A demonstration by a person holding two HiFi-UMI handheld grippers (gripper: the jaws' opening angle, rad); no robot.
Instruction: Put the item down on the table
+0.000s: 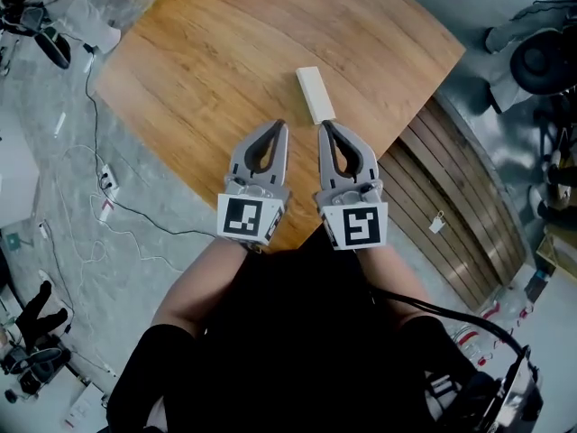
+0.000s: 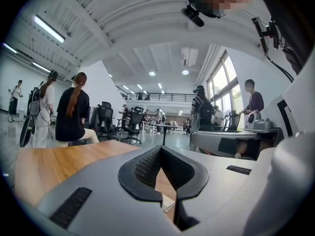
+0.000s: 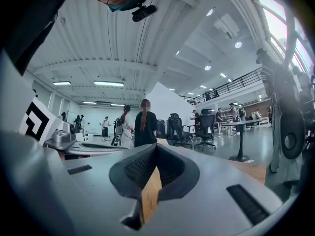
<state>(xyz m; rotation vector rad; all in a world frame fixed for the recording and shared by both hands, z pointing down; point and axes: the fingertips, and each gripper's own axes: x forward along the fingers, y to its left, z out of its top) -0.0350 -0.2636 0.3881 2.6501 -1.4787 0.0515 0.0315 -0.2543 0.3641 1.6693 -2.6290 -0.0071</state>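
Observation:
A pale wooden block (image 1: 315,95) lies flat on the round wooden table (image 1: 216,52), pointing away from me. My right gripper (image 1: 323,126) is shut, empty, its tips at the block's near end; whether they touch it I cannot tell. Beside it on the left, my left gripper (image 1: 281,126) is also shut and empty, a little apart from the block. In the left gripper view the closed jaws (image 2: 161,149) fill the bottom, and a corner of the block (image 2: 168,204) shows through their gap. In the right gripper view the shut gripper (image 3: 156,145) shows only table wood through its slit.
Both grippers hover over the table's near edge, close to my body. A slatted wooden panel (image 1: 460,215) lies on the floor to the right. Cables and a power strip (image 1: 104,188) trail on the floor at left. People (image 2: 73,109) and office chairs (image 3: 204,127) stand far beyond the table.

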